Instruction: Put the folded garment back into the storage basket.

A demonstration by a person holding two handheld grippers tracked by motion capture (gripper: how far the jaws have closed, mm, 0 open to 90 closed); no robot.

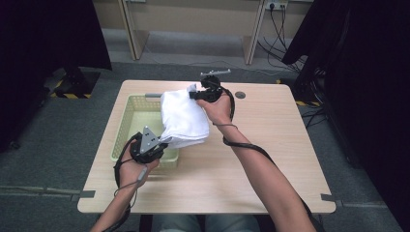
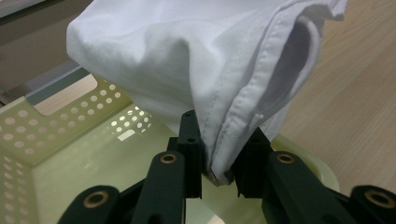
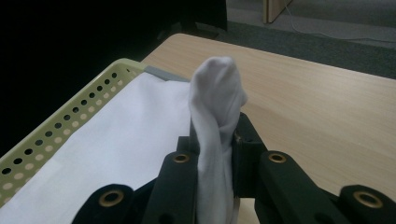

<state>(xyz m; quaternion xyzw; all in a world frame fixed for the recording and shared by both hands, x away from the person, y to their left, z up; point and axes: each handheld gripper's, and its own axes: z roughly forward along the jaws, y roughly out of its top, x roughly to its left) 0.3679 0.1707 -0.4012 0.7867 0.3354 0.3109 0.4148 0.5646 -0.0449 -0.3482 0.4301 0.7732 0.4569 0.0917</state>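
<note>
Jaws of both grippers pinch the white cloth (image 1: 183, 118): left gripper (image 1: 157, 145) clamps a hemmed edge at 7 o'clock, right gripper (image 1: 199, 94) a bunched corner at 1 o'clock. It hangs, seemingly clear, above the perforated basket (image 1: 126, 123) on the counter (image 1: 270, 159).

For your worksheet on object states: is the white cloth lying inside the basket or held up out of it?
Held up. The white cloth hangs between the left tool and right tool, both clamped on it, above the yellow-green basket.
</note>
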